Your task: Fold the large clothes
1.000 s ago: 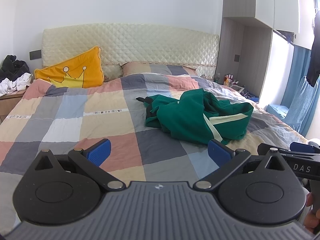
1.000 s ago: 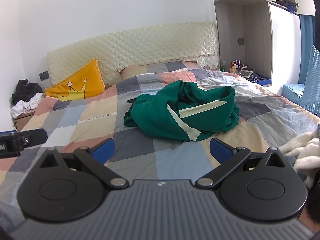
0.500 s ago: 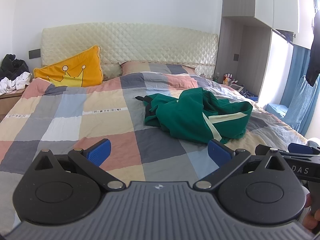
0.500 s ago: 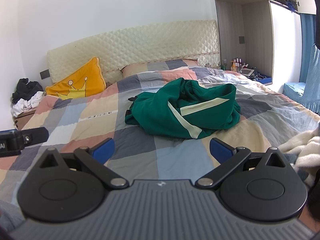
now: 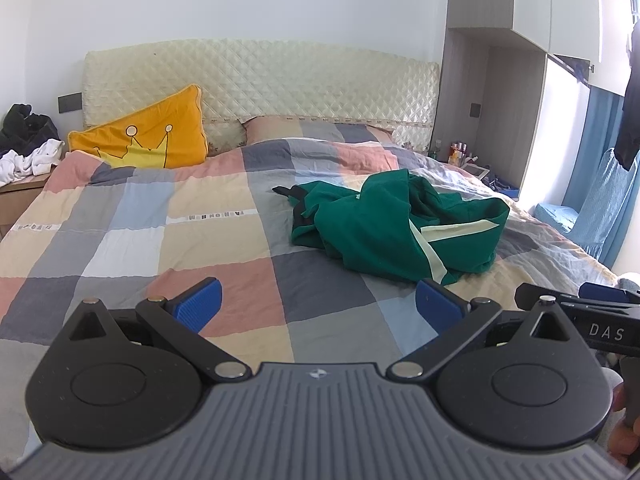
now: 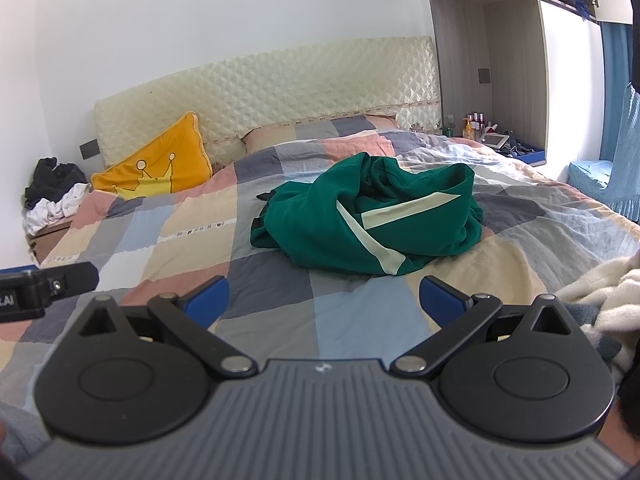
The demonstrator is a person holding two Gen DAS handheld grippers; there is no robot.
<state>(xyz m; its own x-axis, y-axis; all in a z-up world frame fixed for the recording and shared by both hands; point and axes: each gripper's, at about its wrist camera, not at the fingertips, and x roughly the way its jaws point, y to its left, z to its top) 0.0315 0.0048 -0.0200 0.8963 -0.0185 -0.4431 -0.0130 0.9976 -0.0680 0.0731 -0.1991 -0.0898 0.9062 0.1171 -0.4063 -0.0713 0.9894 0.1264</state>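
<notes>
One green garment (image 5: 400, 228) with pale stripes lies crumpled in a heap on the bed (image 5: 132, 240), right of the middle of the checked quilt and a little beyond both tools; nothing touches it. The left hand-held gripper (image 5: 318, 306) hangs above the near part of the quilt with its two blue-padded fingers (image 5: 198, 304) spread wide and nothing between them. The right hand-held gripper (image 6: 324, 300) is likewise spread apart and empty, aimed at the heap from slightly nearer. Each tool shows at the edge of the other's view, side by side at the foot of the bed. One orange cushion (image 5: 148, 140) with a yellow crown leans against the quilted headboard (image 5: 260, 88), and one checked pillow (image 5: 312, 128) lies flat beside it. On the bedside table (image 6: 48, 232) at the left sits a pile of clothes (image 6: 56, 192), dark ones above white ones. At the far right, an open niche in the cupboard (image 6: 516, 80) holds several small bottles (image 6: 474, 124) and a white tablet-like device (image 6: 498, 140); the number of bottles cannot be told. A fluffy white blanket (image 6: 600, 292) lies at the bed's near right corner.
</notes>
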